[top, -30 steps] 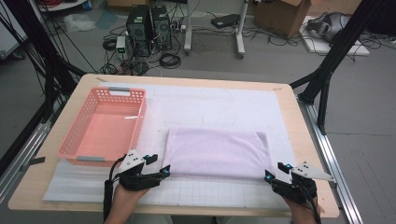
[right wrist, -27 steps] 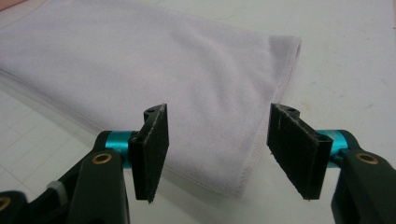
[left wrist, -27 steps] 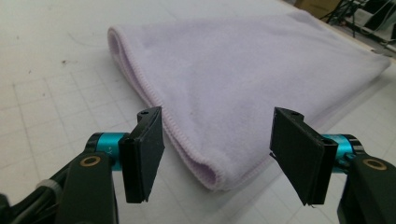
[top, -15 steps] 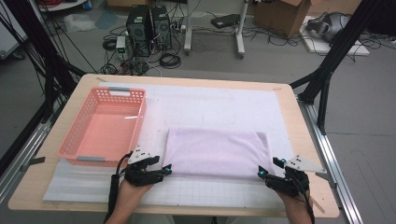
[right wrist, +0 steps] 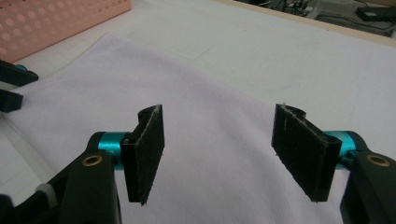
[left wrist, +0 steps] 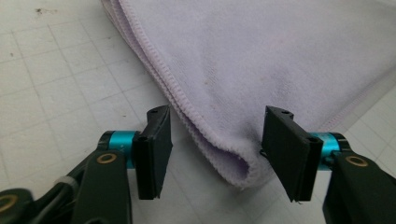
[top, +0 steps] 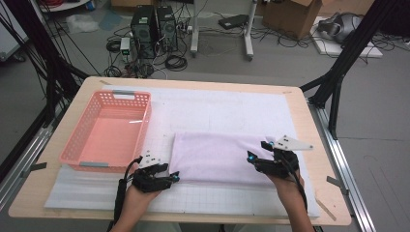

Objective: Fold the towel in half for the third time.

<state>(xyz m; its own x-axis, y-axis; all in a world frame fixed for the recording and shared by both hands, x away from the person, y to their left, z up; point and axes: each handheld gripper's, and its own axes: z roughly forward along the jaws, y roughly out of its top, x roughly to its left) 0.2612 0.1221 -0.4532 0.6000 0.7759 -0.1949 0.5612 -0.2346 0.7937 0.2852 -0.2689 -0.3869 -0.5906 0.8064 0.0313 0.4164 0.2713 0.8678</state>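
The right gripper (top: pixel 257 152) is now hovering over the towel (top: pixel 217 157), having moved inward from the tabletop's near-right corner, fingers wide apart, empty; the left gripper (left wrist: pixel 212 140), equally open, is straddling the towel's near-left corner.

High view far above the near bench (top: pixel 203 84) edge facing forward and down, both gripper views low and close over the folded lilac terry towel (top: pixel 217 157), shared by all three

One folded lilac towel (top: pixel 217 157) at tabletop (top: pixel 309 121) centre, one pink basket (top: pixel 109 133) at nine o'clock, two grippers: left gripper (top: pixel 171 178), right gripper (top: pixel 257 152).
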